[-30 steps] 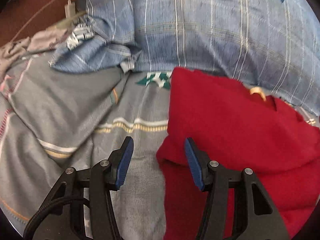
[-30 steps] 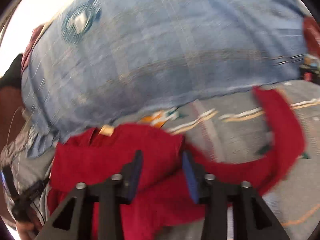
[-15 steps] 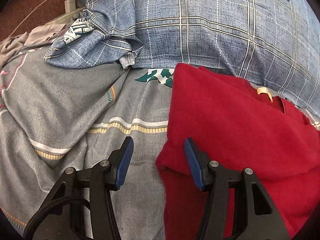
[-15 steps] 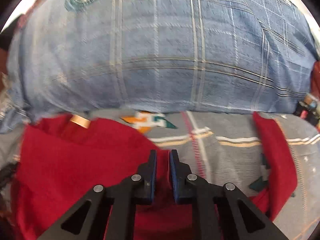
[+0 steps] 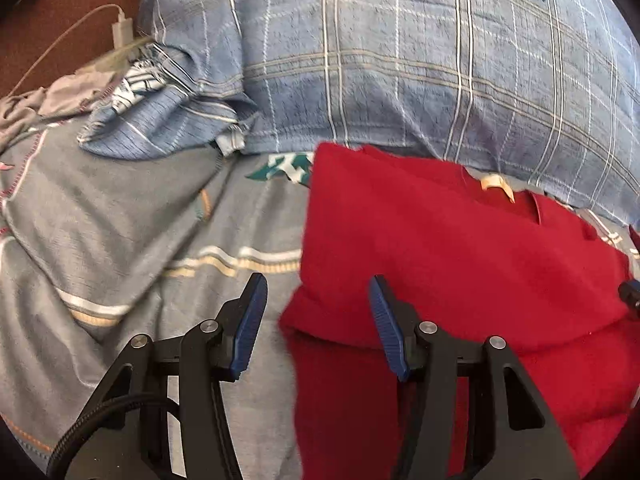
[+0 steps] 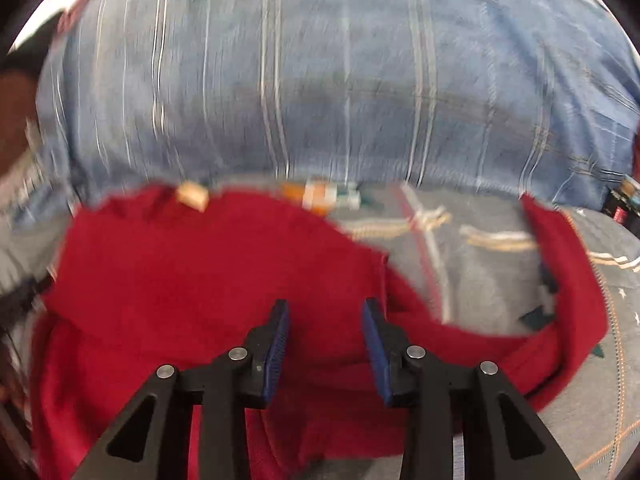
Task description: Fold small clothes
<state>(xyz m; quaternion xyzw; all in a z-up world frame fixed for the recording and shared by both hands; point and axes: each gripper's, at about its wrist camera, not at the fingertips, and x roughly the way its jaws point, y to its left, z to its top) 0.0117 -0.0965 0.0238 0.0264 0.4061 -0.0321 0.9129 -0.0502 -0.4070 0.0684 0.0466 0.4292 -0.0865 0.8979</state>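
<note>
A red garment (image 5: 460, 256) lies on the grey bedsheet (image 5: 132, 216), its left side folded over so a thick edge shows near my fingers. My left gripper (image 5: 316, 300) stands open over that folded left edge, nothing pressed between the pads. In the right wrist view the same red garment (image 6: 200, 276) fills the lower left, and one long red sleeve (image 6: 568, 272) curves out to the right over the sheet. My right gripper (image 6: 325, 320) hovers above the garment's right edge; its jaws are opening, with red cloth under them but no cloth pinched.
A big blue plaid pillow (image 5: 420, 60) lies right behind the garment. A crumpled blue cloth (image 5: 160, 112) and a grey cloth (image 5: 52, 100) sit at the far left, with a white charger and cable (image 5: 120, 30) on brown flooring. Dark small items (image 6: 620, 200) sit at the right edge.
My right gripper shut half a second ago over the red garment and now stands apart again, shifted lower over the cloth. The left gripper has stayed put and open.
</note>
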